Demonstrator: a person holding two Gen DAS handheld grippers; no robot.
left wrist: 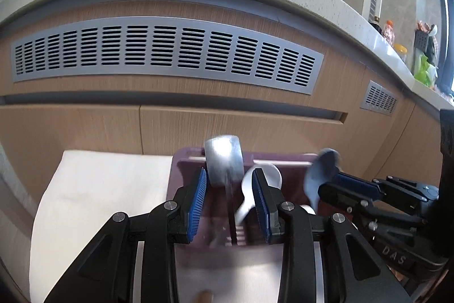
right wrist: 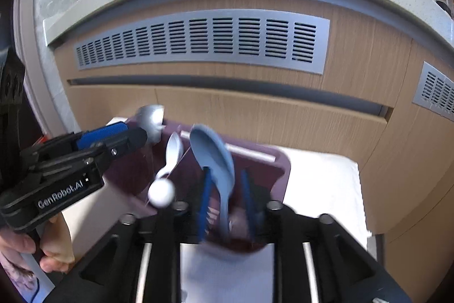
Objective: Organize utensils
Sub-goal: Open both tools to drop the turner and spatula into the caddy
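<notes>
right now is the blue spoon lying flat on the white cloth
No, the blue spoon stands bowl-up in the purple holder, between the right gripper's open blue pads.

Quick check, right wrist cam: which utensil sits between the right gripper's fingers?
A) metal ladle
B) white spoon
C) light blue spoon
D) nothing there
C: in the right wrist view the light blue spoon stands between the right gripper's blue pads, over the purple holder; the white spoon and metal ladle are off to its left.
</notes>
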